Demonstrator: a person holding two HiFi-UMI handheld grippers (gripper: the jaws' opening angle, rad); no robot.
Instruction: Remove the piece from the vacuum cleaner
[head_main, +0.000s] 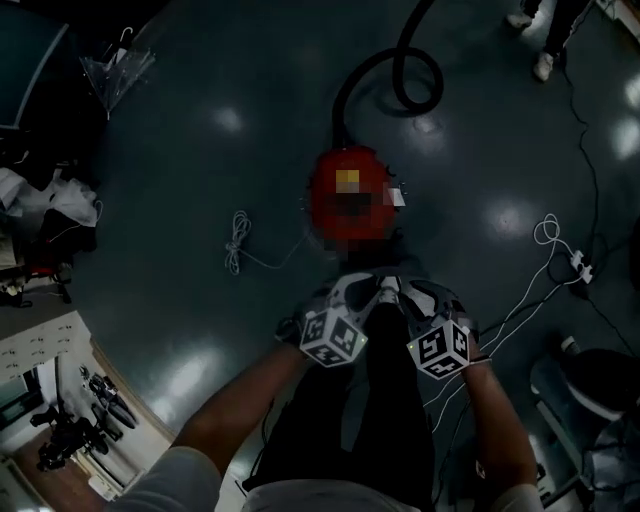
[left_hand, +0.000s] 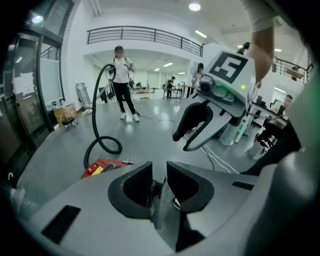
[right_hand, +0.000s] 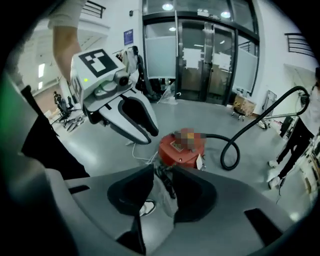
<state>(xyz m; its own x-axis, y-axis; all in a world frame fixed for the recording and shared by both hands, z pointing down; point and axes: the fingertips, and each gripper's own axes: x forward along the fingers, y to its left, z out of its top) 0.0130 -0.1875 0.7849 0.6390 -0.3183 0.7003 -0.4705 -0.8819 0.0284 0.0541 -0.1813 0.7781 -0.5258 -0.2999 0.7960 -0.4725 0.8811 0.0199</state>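
Both grippers hang released over the floor. The left gripper (head_main: 352, 292) has its dark pads a little apart with nothing between them, and so does the right gripper (head_main: 420, 298). Only floor and a cable show through the right gripper's gap. They are held close side by side, tips forward. The red vacuum cleaner (head_main: 325, 200) sits on the floor just beyond and below those tips. It is dead ahead of the right gripper's jaws and off to the left of where the left gripper looks. Its black hose (head_main: 400, 70) leaves the canister on the side away from the grippers, curls once on the floor and rises toward a person (left_hand: 120, 80) standing well beyond. Which part counts as the piece cannot be told for certain, but the hose is the likeliest. The canister looks rigid and fairly heavy, yet the floor is glossy, so it may slide or roll if pulled. The hose looks soft and springy along its length, so a grip there would only bend it. The better hold is probably the stiff end where the hose enters the body, on the far side from the grippers, though that joint is not clearly shown. One gripper would likely need to brace the rounded, smooth shell, where the pads may slip. A small white tag (right_hand: 198, 161) hangs on the canister's side toward the right gripper.
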